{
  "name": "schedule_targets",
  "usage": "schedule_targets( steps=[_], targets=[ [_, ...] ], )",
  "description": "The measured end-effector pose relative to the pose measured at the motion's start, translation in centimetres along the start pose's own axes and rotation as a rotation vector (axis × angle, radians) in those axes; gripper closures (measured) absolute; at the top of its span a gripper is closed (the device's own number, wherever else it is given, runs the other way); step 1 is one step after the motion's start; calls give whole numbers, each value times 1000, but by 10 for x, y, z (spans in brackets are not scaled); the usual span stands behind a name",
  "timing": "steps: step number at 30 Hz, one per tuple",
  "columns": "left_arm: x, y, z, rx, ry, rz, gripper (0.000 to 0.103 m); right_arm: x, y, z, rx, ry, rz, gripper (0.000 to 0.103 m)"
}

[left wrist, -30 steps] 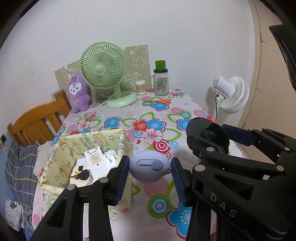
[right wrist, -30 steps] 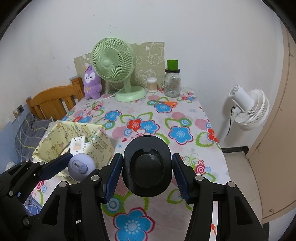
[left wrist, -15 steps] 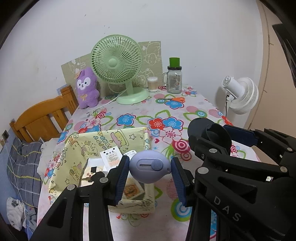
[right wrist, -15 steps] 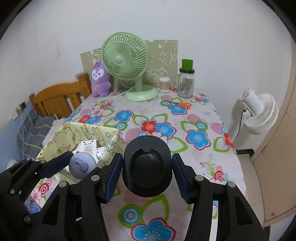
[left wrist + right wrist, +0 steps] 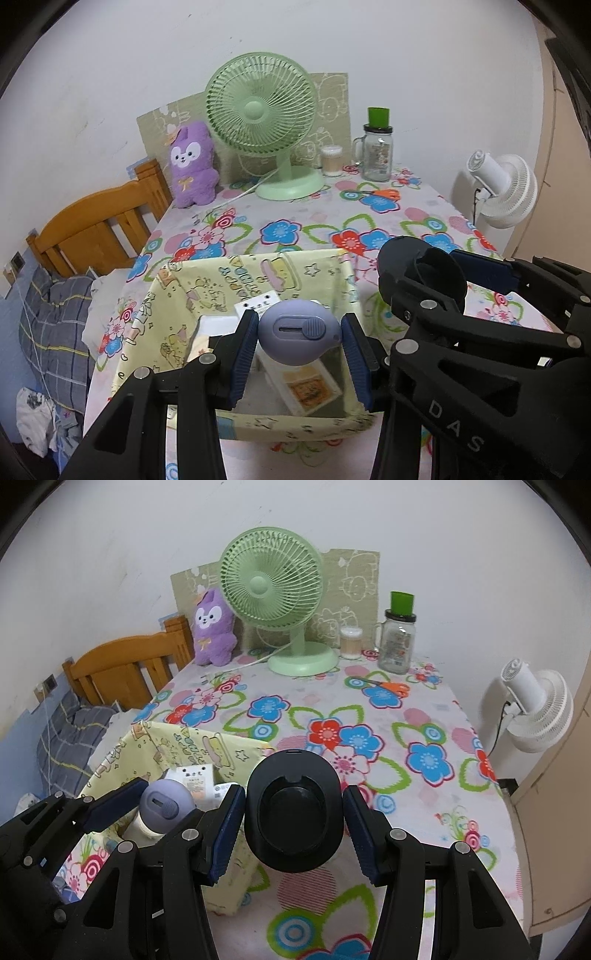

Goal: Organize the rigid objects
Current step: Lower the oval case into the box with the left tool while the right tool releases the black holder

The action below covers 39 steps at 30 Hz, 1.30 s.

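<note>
Two handheld grippers hover side by side over a table dressed in a bright flowered cloth point(image 5: 424, 716), each clamped on a small object. The left gripper point(image 5: 300, 341) pinches a lilac, egg-shaped gadget point(image 5: 297, 334) between its blue ribbed pads; the smooth plastic shell carries a slot with a ridged slider on its face. It hangs directly above a soft yellow fabric basket point(image 5: 258, 277) printed with cartoon figures and stars, which stands near the table's front left edge. Inside the basket lie white cards and packets point(image 5: 308, 387), one with an orange label.

The right gripper point(image 5: 293, 821) squeezes a black, rounded oval case point(image 5: 293, 812) with a recessed, glossy centre and a small notch at its top rim. It is held above the cloth just to the right of the basket, with the left tool close alongside.

At the back of the table stand a pale green desk fan point(image 5: 273, 587), a purple plush toy point(image 5: 214, 629), a small lidded cup point(image 5: 350, 642) and a glass jar point(image 5: 397, 642) with a green cap. A pair of orange-handled scissors point(image 5: 395, 687) lies in front of the jar. A white floor fan point(image 5: 535, 707) stands beyond the table's right edge, and a wooden chair back point(image 5: 129, 668) rises on the left.
</note>
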<state>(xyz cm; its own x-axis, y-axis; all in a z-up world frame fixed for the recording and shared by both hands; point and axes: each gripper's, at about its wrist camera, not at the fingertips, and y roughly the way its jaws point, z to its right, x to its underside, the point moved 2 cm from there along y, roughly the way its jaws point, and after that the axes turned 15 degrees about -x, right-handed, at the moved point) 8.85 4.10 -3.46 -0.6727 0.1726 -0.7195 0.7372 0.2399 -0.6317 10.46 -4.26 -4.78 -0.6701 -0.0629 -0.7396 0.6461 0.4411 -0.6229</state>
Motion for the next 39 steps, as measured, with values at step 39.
schedule_targets(
  steps=[39],
  targets=[
    [18, 85, -62, -72, -70, -158, 31, -5, 81, -52, -77, -55, -131, 45]
  ],
)
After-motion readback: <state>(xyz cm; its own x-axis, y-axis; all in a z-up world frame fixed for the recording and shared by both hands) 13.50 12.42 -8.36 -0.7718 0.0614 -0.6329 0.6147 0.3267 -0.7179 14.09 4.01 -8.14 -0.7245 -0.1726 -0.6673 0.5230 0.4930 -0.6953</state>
